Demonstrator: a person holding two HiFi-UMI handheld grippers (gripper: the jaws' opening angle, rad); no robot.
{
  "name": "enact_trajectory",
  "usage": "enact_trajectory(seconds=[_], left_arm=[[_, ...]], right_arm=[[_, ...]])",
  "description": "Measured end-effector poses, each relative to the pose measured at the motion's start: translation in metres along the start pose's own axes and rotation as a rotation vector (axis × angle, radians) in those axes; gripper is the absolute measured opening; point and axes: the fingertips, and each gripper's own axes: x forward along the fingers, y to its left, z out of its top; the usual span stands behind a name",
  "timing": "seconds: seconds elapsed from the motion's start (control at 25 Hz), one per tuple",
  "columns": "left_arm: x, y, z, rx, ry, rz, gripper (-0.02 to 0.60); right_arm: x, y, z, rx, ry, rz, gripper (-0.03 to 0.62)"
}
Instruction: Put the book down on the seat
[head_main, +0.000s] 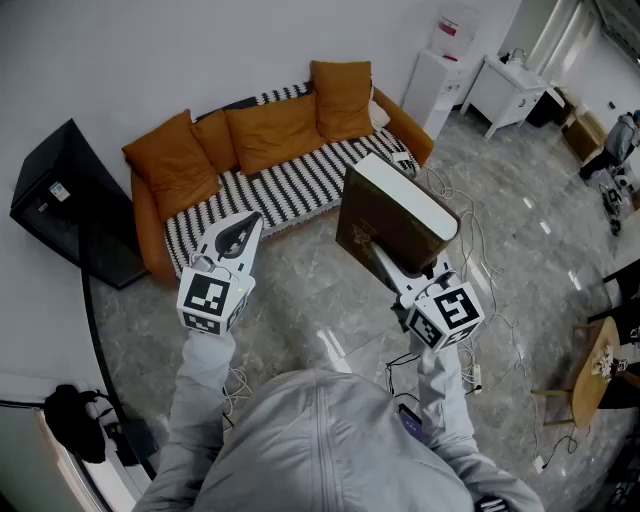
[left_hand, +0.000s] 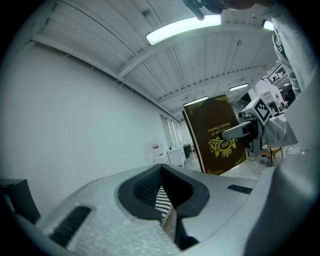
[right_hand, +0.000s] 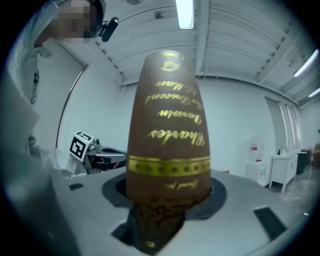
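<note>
Your right gripper (head_main: 378, 258) is pinching the book (head_main: 395, 225) at its lower edge, one jaw on each cover. The right gripper view shows the brown spine with its gold lettering rising straight up from between the jaws. The book stands upright with its pale page edges on top. You hold it out in front of you above the grey marble floor (head_main: 300, 295), well short of the sofa (head_main: 300, 180). It touches nothing but the jaws.

Your left gripper (head_main: 245, 228) holds nothing. Its jaws are pressed together into a point that aims level toward the sofa, and only a thin slit shows between them in its own view. It sits to the left of the book and apart from it.

The sofa stands against the wall ahead. Its seat has a black-and-white striped cover, and orange cushions (head_main: 275, 130) lean along its back. A black panel (head_main: 65, 205) leans against the wall to its left. A white water dispenser (head_main: 440, 70) stands to its right. Cables (head_main: 480, 290) trail over the floor beyond your right gripper.
</note>
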Motion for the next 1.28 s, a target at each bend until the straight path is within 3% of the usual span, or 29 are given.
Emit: enact_trajectory(seconds=[0.28, 0.56, 1.0, 1.28], left_arm=[[0.014, 0.0, -0.001, -0.017, -0.003, 0.01, 0.025], [0.03, -0.026, -0.002, -0.006, 0.006, -0.012, 0.025], [0.046, -0.061, -0.021, -0.046, 0.066, 0.044, 0.025], [0.071, -0.055, -0.032, -0.059, 0.083, 0.038, 0.025]], right_arm=[[0.002, -0.013, -0.005, 0.027, -0.007, 0.017, 0.245], [-0.009, -0.033, -0.005, 0.068, -0.036, 0.042, 0.246], [-0.025, -0.071, -0.036, 0.098, 0.017, 0.077, 0.245], [-0.014, -0.093, -0.047, 0.124, 0.033, 0.066, 0.245]])
